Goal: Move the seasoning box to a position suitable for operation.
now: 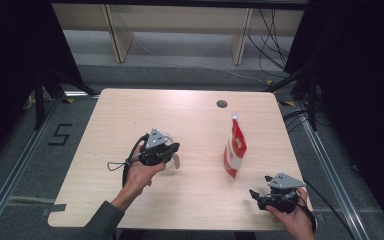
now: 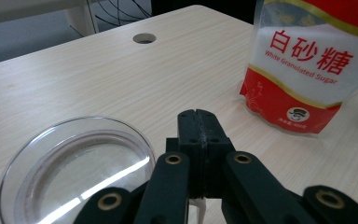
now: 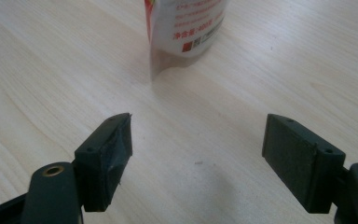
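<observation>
1. Now, your right gripper hangs over the near right part of the table with its jaws wide apart and nothing between them. Bare wood shows under the gap.

2. Ahead of those jaws, a little farther from you, stands the sugar bag, upright on its base at the right of the table's middle. It looks like the thing to take next.

3. Come at the bag level and square, so that one pad lands on each flat face. It is a soft pouch: pinch it above the base, where the contents give it body, and close gently, or it may buckle or tip away from you.

4. Your left gripper sits left of the middle with its jaws pressed together. A small white piece shows beneath them, but I cannot tell whether they grip it.

5. Just beside that gripper's tips lies a clear dish, flat on the wood and apart from the bag. Keep the left hand steady there, so the dish does not slide while the right one works.

6. Mind the trailing cables as you reach, so neither one drags across the bag.
</observation>
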Demonstrator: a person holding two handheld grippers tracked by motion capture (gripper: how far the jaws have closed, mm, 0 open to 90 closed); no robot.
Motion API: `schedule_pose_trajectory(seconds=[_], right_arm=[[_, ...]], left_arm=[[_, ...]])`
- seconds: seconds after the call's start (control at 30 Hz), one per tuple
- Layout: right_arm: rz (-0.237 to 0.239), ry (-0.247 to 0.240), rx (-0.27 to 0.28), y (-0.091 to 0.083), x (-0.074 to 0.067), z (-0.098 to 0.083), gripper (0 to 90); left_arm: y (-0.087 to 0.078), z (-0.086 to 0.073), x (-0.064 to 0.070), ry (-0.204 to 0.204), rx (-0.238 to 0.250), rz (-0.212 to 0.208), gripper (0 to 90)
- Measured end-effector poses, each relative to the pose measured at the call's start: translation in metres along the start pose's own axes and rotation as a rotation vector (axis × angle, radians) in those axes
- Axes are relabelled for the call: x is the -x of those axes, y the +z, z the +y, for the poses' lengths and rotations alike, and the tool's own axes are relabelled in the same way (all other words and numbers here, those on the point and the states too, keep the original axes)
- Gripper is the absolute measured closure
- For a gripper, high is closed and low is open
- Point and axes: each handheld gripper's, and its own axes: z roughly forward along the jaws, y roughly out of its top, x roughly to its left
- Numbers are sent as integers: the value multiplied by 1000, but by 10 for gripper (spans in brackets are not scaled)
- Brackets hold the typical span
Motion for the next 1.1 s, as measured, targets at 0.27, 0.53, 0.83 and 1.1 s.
schedule_pose_trajectory(seconds=[0.27, 0.53, 0.83, 1.1], right_arm=[[13, -4, -16, 1, -3, 1, 250], [15, -24, -12, 3, -3, 0, 250], [12, -16, -10, 3, -3, 0, 250], [24, -10, -25, 3, -4, 1, 250]], left_arm=[[5, -1, -3, 14, -38, 26, 884], [0, -1, -3, 19, -62, 1, 865], [-16, -2, 1, 103, -108, -8, 849], [-26, -5, 1, 142, -135, -30, 844]])
